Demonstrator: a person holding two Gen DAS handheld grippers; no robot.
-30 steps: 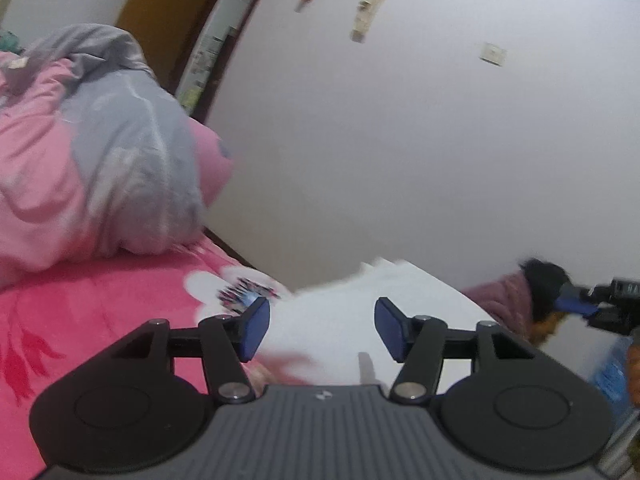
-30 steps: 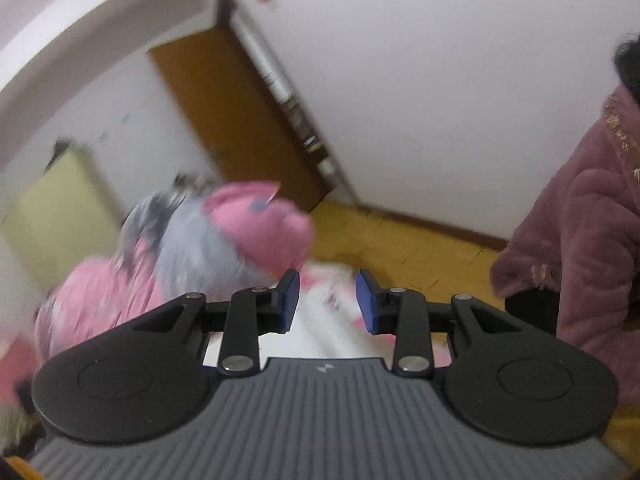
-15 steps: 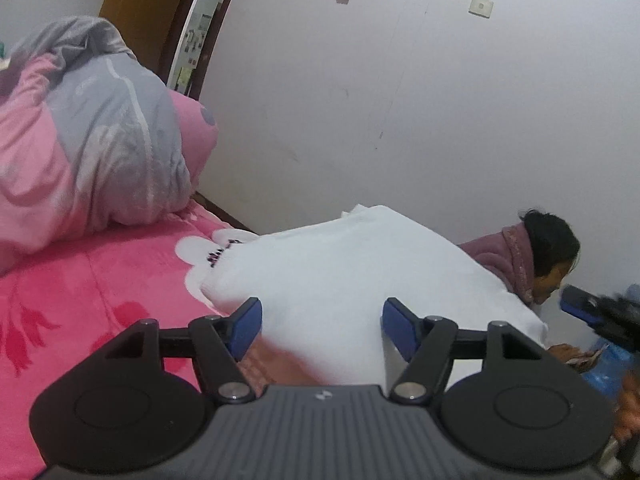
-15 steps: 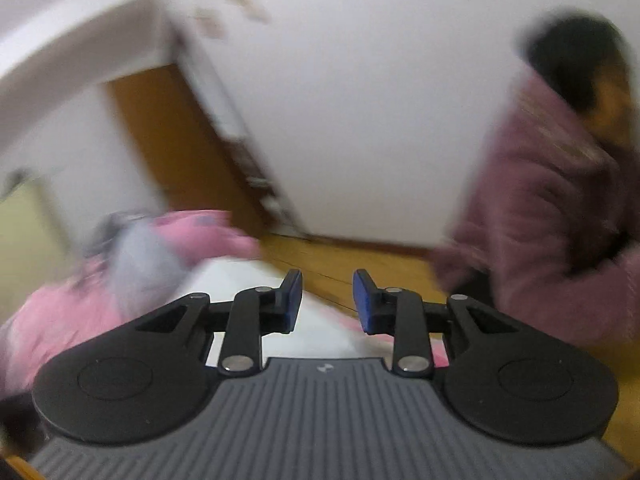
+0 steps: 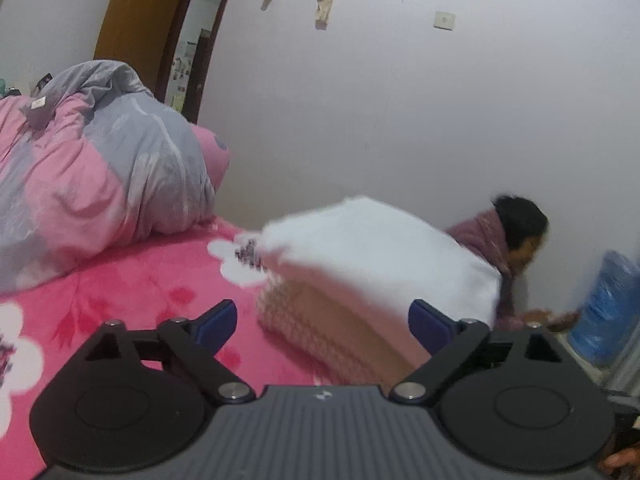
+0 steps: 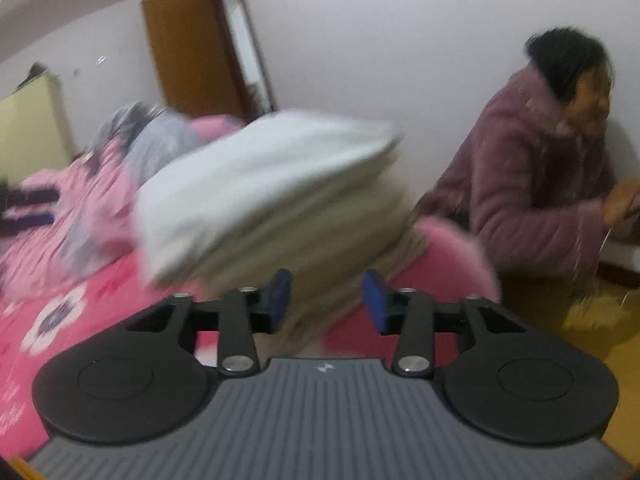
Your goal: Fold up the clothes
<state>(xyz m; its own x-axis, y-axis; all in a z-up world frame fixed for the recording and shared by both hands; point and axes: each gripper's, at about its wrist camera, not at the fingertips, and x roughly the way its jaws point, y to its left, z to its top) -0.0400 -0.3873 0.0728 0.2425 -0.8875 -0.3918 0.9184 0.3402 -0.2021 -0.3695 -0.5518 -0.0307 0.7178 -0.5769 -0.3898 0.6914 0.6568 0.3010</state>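
Two hand-held grippers face a blurred white garment point(image 5: 372, 248) that lies in a raised heap on a pink flowered bedspread point(image 5: 132, 292). The left gripper point(image 5: 324, 326) has its blue-padded jaws spread wide, with nothing between them; the garment sits just ahead of the gap. The right gripper point(image 6: 326, 300) also stands parted and empty, its jaws closer together, the garment point(image 6: 260, 188) just beyond its fingertips. From the left wrist, the garment's underside shows a tan, patterned layer, and a blue water jug point(image 5: 608, 308) stands beyond the garment at the far right. Only the right wrist view takes in the yellow floor point(image 6: 624, 408) beside the bedspread point(image 6: 52, 320) and a pale cabinet point(image 6: 32, 128) behind it. Both views show a rumpled pink-and-grey quilt point(image 5: 100, 168) behind the garment and a woman in a purple coat point(image 6: 532, 184) beside it.
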